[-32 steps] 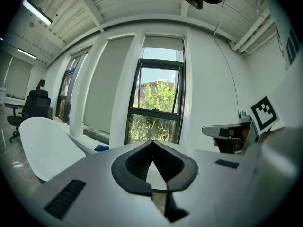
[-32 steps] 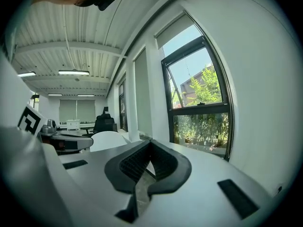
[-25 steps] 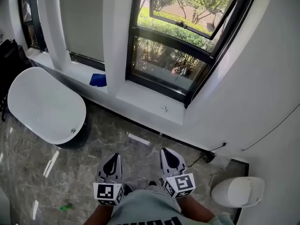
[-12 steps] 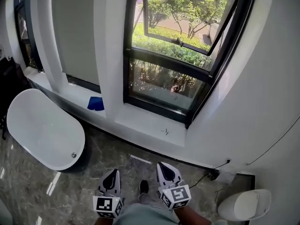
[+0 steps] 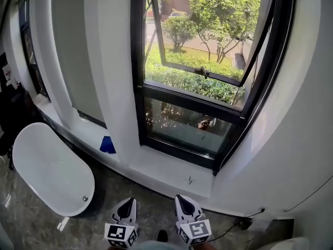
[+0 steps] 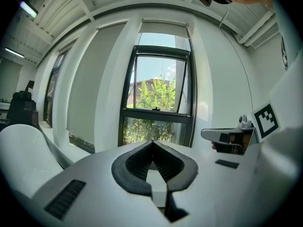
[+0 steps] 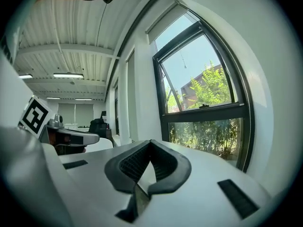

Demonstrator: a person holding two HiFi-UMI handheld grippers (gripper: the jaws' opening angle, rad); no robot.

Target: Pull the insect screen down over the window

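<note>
Insect screen, likely rolled inside white housing point(image 6: 163, 28) atop black-framed window point(image 5: 197, 87): step nearer, raise shut, empty left tool point(image 5: 128, 202) and right tool point(image 5: 179, 198), part jaws just before gripping it.

Bathtub point(image 5: 49, 177) left of window point(image 5: 203, 82), below sill point(image 5: 171, 173)

We record the black-framed window point(image 5: 192, 101) at twelve o'clock, standing upright. Its upper sash point(image 5: 208, 75) is tilted open outward; the lower pane point(image 5: 187, 128) is shut.

Left tool point(image 5: 128, 201) and right tool point(image 5: 181, 198) side by side, jaws together, both empty
</note>
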